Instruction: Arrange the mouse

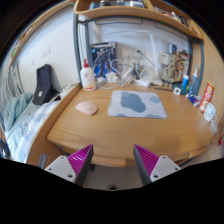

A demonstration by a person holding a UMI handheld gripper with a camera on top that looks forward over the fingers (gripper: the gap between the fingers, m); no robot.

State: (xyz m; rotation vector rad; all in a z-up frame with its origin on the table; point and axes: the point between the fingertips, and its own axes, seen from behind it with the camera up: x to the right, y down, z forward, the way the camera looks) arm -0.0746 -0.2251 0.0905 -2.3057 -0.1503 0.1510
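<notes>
A small pinkish mouse (pixel 87 107) lies on the wooden desk (pixel 120 135), left of a grey-blue mouse mat (pixel 137 104) with a dark blotch pattern. My gripper (pixel 113 162) hovers at the desk's near edge, well short of both. Its fingers (pixel 78 160) with purple pads stand wide apart and open, with nothing between them. The mouse is beyond the left finger, the mat beyond the right one.
A white glue bottle (pixel 87 76) stands behind the mouse. A black object (pixel 43 84) leans at the far left. Posters and bottles (pixel 172 72) line the back wall, with small jars (pixel 206 98) at the right. A shelf (pixel 130 12) hangs above.
</notes>
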